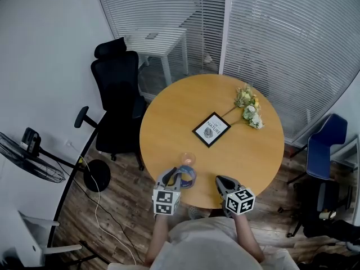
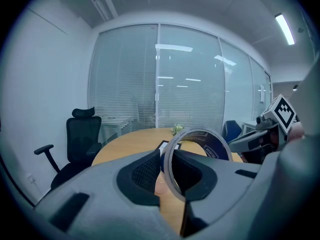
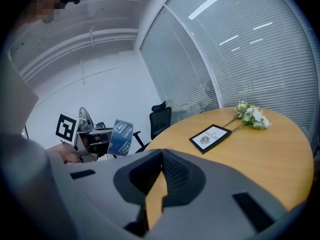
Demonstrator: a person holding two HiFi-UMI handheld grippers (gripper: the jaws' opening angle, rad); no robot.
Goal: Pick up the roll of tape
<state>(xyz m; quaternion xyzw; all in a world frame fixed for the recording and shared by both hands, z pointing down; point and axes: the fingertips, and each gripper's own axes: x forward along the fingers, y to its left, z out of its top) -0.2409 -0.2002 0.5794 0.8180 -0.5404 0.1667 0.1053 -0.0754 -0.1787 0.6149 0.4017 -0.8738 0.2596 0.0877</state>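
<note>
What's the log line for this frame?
left gripper: shut on tape | right gripper: shut, empty | tape: at near edge of table | task: tape gripped

A round wooden table [image 1: 169, 122] stands on a dark plank floor [image 1: 112, 218]. Left of the table a black office chair [image 1: 115, 94] sits by a plain white wall [image 1: 39, 55], with what looks like a floor fan [image 1: 31, 159] further left. Beyond the table are glass walls with slatted blinds [image 1: 281, 38] and a white desk [image 1: 160, 41]. Right of the table is a blue chair [image 1: 323, 145].

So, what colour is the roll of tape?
The roll of tape is blue with white labels, clearest in the right gripper view.
</note>
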